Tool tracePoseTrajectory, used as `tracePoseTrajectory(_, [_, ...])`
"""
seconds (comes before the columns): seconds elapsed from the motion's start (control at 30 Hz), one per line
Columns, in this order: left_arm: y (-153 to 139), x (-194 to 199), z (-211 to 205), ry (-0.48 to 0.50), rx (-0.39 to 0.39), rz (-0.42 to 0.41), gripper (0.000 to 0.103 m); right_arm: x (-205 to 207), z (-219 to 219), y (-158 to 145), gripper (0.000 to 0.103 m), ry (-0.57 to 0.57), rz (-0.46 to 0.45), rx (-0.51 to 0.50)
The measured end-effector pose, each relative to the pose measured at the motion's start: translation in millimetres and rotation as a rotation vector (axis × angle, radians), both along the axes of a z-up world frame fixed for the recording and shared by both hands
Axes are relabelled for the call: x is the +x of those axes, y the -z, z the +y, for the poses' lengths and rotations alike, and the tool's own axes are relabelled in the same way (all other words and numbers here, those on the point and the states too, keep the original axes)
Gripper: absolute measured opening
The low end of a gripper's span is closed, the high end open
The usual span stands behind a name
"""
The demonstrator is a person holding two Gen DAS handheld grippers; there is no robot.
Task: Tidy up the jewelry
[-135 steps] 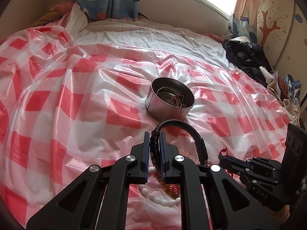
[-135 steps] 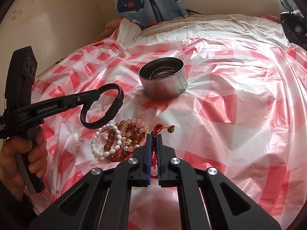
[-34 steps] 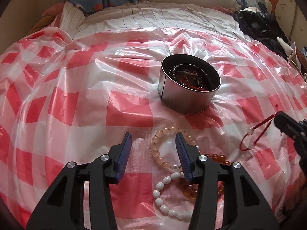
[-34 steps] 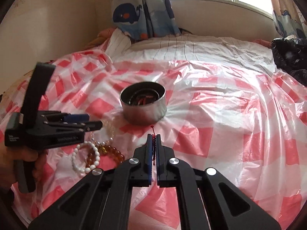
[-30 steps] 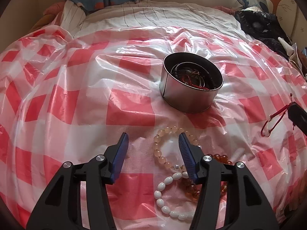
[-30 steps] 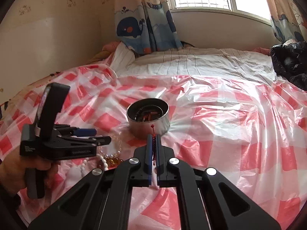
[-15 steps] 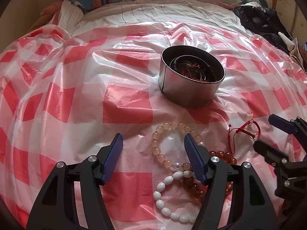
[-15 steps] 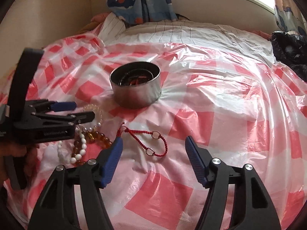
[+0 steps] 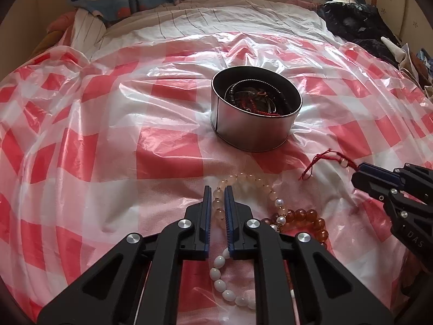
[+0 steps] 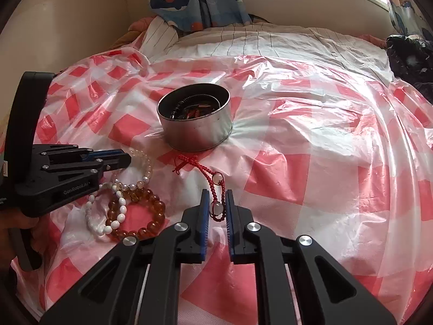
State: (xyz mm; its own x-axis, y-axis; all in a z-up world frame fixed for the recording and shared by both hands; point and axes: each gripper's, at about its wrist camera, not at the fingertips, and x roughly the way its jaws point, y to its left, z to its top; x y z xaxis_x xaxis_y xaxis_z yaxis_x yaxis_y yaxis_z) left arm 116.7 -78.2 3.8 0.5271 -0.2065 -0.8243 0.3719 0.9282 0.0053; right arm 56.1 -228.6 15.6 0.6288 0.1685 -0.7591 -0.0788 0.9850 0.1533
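A round metal tin (image 9: 254,132) holding dark and red bracelets stands on the red-checked plastic sheet (image 9: 108,135). In front of it lie a pale peach bead bracelet (image 9: 251,180), a white bead bracelet (image 9: 219,284) and an amber bead bracelet (image 9: 311,216). My left gripper (image 9: 216,193) points down, its jaws closing, pads against the pale beads. A red cord bracelet (image 10: 208,174) with clear beads runs from near the tin (image 10: 197,135) into my right gripper (image 10: 215,197). Its jaws are closing, with the cord loop squeezed narrow between the pads. The right gripper (image 9: 357,174) enters the left wrist view from the right.
A pile of dark clothes (image 9: 357,24) lies at the back right. A whale-print curtain (image 10: 194,0) hangs behind the striped bedsheet (image 10: 270,40). A hand (image 10: 16,224) grips the left gripper's handle at the left edge. The plastic sheet is wrinkled around the tin.
A second ago the right gripper held the red cord bracelet up; it dropped it on the sheet, came down and closed round it again. The left jaws went from wide open to closed on the pale beads.
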Motion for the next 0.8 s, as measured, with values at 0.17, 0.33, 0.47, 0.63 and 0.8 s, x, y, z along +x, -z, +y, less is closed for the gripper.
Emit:
tracePoseTrajectory(0.17, [5, 5, 6, -0.023, -0.015, 0.023, 0.024, 6, 5, 2, 0.067, -0.004, -0.006, -0.034])
tracePoseTrajectory(0.33, [9, 0, -4, 0.02, 0.031, 0.011, 0.01, 13, 6, 15, 0.018, -0.025, 0.066, -0.021])
tracePoseTrajectory(0.47, [-2, -4, -3, 0.038, -0.011, 0.0, 0.007, 7, 6, 6, 0.011, -0.031, 0.023, -0.002])
tracePoseTrajectory(0.63, [-27, -8, 3, 0.027, -0.106, -0.056, 0.007, -1, -1, -13, 0.011, -0.02, -0.077, 0.062])
tracePoseTrajectory(0.8, [-45, -10, 8, 0.031, -0.18, -0.102, 0.007, -8, -1, -32, 0.011, -0.024, -0.179, 0.09])
